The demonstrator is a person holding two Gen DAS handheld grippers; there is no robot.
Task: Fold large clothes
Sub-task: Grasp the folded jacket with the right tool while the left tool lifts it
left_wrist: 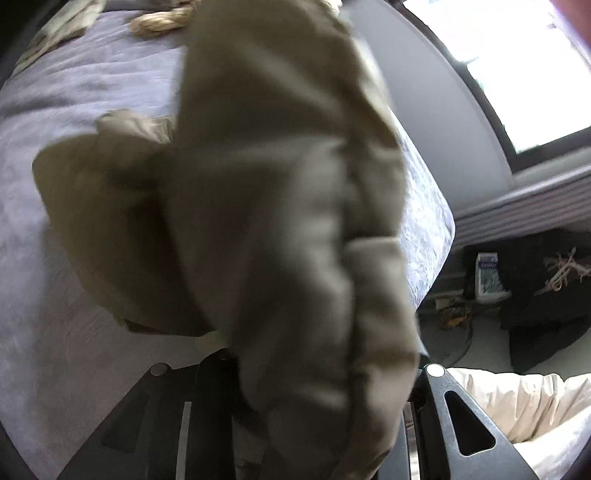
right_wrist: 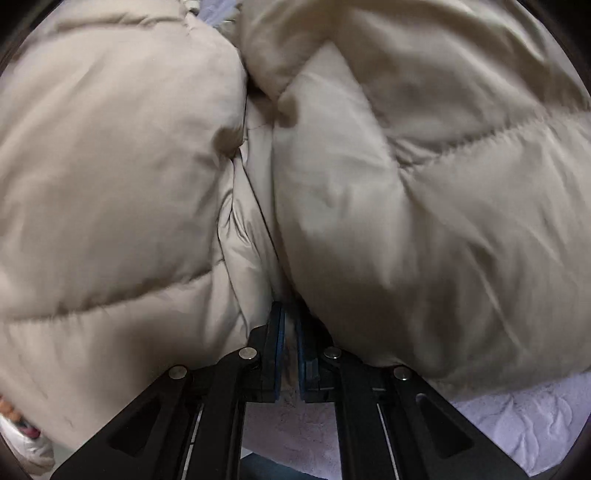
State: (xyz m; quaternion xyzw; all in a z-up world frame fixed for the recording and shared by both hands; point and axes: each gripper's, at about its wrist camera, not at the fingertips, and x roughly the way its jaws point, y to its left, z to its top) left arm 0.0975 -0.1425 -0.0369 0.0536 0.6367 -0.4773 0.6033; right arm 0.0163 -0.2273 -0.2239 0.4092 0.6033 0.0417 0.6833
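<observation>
A beige quilted puffer jacket (right_wrist: 406,221) fills the right wrist view, lying in two thick bulges on the lavender bed cover (right_wrist: 517,424). My right gripper (right_wrist: 289,325) is shut, its blue pads (right_wrist: 276,332) pinching the thin fabric edge in the seam between the bulges. In the left wrist view a bunched part of the jacket (left_wrist: 280,184) hangs blurred above the bed (left_wrist: 74,110). My left gripper (left_wrist: 317,365) is shut on that bunch, which hides the fingertips.
A bright window (left_wrist: 517,74) stands to the right of the bed. On the floor beside it lie a dark bag (left_wrist: 546,288), a white carton (left_wrist: 487,273) and a white-lined bin (left_wrist: 517,406). A beige cord bundle (left_wrist: 162,22) rests at the bed's far end.
</observation>
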